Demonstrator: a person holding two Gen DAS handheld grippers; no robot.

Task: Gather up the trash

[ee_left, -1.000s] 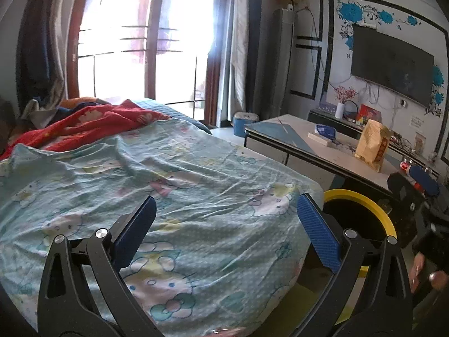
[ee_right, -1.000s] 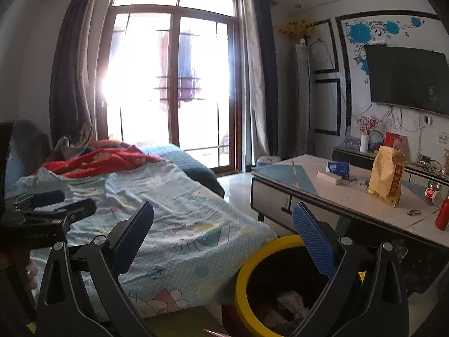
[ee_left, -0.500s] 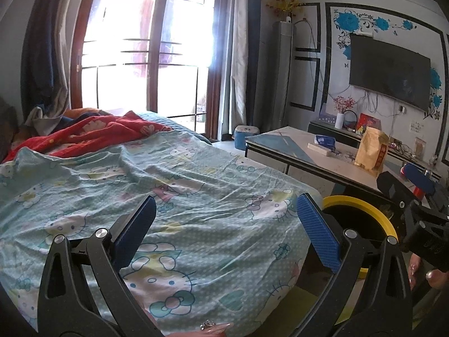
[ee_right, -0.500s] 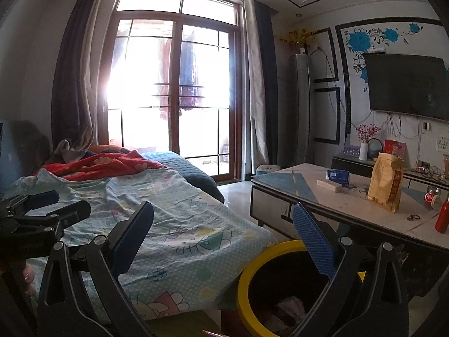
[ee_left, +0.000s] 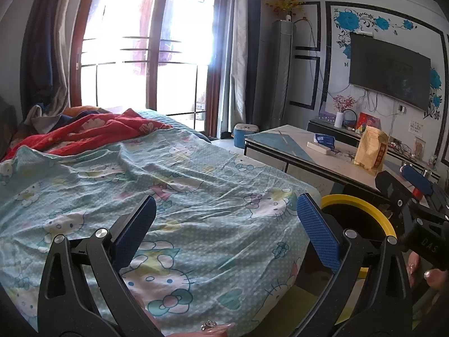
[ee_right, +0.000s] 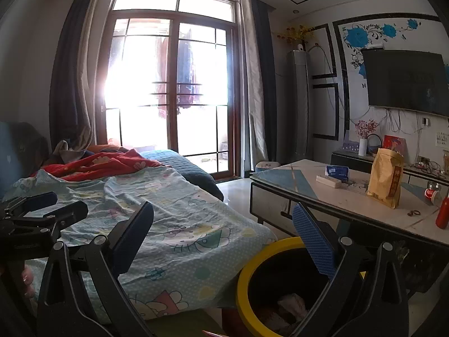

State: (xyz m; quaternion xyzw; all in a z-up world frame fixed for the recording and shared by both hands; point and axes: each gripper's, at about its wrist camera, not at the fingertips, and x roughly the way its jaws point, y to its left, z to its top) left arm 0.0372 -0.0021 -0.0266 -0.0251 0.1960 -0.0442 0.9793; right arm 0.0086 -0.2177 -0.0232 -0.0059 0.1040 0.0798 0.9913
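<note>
My left gripper point(ee_left: 226, 210) is open above the teal cartoon-print bedsheet point(ee_left: 182, 185), with nothing between its blue pads. My right gripper point(ee_right: 223, 219) is also open and empty, above the near corner of the bed and a black bin with a yellow rim point(ee_right: 244, 278). Crumpled pale trash point(ee_right: 290, 302) lies at the bottom of the bin. In the left wrist view the bin's rim point(ee_left: 362, 203) shows beyond the right finger, with the right gripper point(ee_left: 404, 182) over it. The left gripper point(ee_right: 56, 206) appears at the left edge of the right wrist view.
A low table point(ee_right: 283, 179) stands right of the bin, bearing a brown paper bag point(ee_right: 385, 179), a blue packet point(ee_right: 336, 171), a white box point(ee_right: 328, 181) and a red bottle point(ee_right: 443, 213). A red blanket point(ee_left: 92, 132) lies at the bed's far end. Floor shows between bed and table.
Both views have risen and tilted up a little, so more wall and ceiling show. Both grippers stay open and empty.
</note>
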